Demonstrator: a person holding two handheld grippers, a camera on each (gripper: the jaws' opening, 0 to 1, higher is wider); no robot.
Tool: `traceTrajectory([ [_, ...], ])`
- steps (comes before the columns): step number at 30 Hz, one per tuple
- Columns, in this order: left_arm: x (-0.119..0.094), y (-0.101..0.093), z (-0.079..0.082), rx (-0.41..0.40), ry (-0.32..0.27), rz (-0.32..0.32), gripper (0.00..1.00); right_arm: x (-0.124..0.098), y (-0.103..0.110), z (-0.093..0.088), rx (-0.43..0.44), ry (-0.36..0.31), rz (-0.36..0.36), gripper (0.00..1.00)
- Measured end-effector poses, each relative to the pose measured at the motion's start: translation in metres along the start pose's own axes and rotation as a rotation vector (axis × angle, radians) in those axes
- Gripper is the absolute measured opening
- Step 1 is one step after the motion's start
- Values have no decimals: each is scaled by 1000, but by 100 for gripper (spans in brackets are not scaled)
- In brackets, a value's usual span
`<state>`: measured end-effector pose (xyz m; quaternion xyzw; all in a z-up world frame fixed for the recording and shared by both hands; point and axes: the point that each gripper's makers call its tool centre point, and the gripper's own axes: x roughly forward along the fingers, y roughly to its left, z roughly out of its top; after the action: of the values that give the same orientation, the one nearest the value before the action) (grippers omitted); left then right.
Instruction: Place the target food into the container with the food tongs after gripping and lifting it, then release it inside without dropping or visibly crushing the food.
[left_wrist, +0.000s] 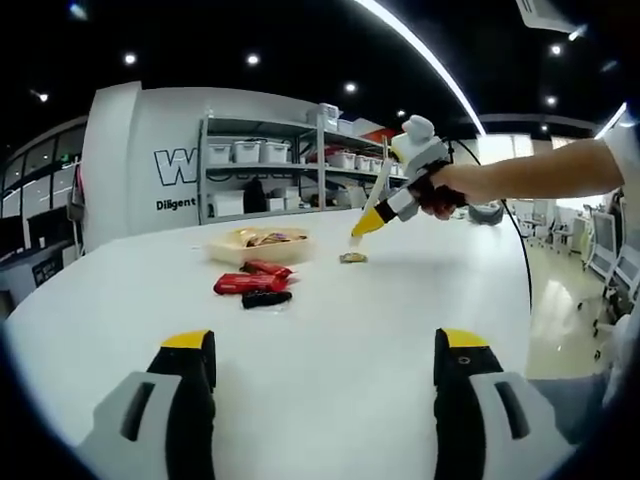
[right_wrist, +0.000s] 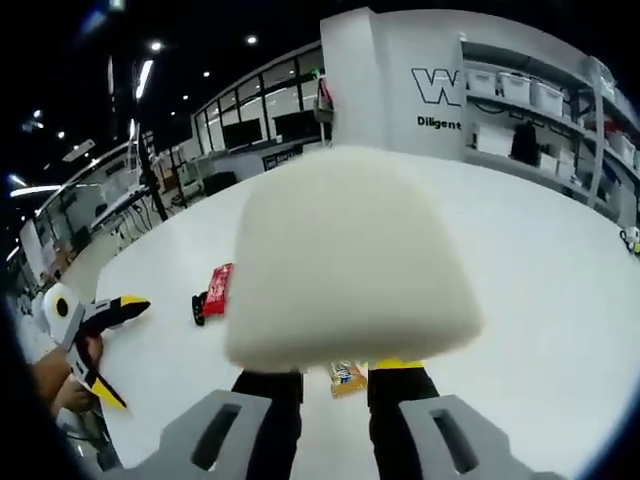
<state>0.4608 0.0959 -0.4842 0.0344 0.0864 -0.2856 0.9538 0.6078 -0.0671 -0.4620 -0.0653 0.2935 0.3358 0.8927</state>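
Observation:
A small tan food piece (left_wrist: 352, 257) lies on the white table (left_wrist: 330, 300), just right of a shallow container (left_wrist: 262, 243) that holds snacks. My right gripper (left_wrist: 366, 226), held by a hand, hangs tilted right above that piece. It is shut on cream food tongs (right_wrist: 345, 255), whose blurred end blocks much of the right gripper view. Between my right gripper's (right_wrist: 335, 372) jaws the food piece (right_wrist: 347, 378) shows just below. My left gripper (left_wrist: 326, 345) hovers open near the table's front edge with nothing between its jaws. It appears again as the left gripper (right_wrist: 118, 350), still open.
Two red packets (left_wrist: 250, 283) and a black packet (left_wrist: 266, 298) lie in front of the container. The red packet (right_wrist: 218, 285) also shows left of the tongs. Shelving with white bins (left_wrist: 270, 160) stands behind the table. Chairs stand to the right.

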Motion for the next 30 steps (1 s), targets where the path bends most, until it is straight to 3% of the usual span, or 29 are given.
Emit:
traceTrajectory([
  [4, 0, 0, 0, 1, 0, 1, 89, 7, 6, -7, -17, 25, 25, 20],
  [7, 0, 0, -1, 2, 1, 2, 89, 14, 0, -11, -123, 47, 4, 20],
  [9, 0, 0, -1, 1, 1, 1, 89, 17, 1, -13, -86, 52, 12, 20],
  [13, 0, 0, -1, 3, -1, 1, 89, 22, -3, -18, -97, 69, 6, 20],
  [20, 0, 0, -1, 5, 4, 3, 89, 19, -5, -21, -58, 118, 5, 11],
  [26, 0, 0, -1, 4, 2, 4, 88, 16, -5, -19, -21, 98, 9, 11],
  [30, 0, 0, -1, 4, 2, 2, 89, 6, -5, -4, 27, 42, 25, 11],
])
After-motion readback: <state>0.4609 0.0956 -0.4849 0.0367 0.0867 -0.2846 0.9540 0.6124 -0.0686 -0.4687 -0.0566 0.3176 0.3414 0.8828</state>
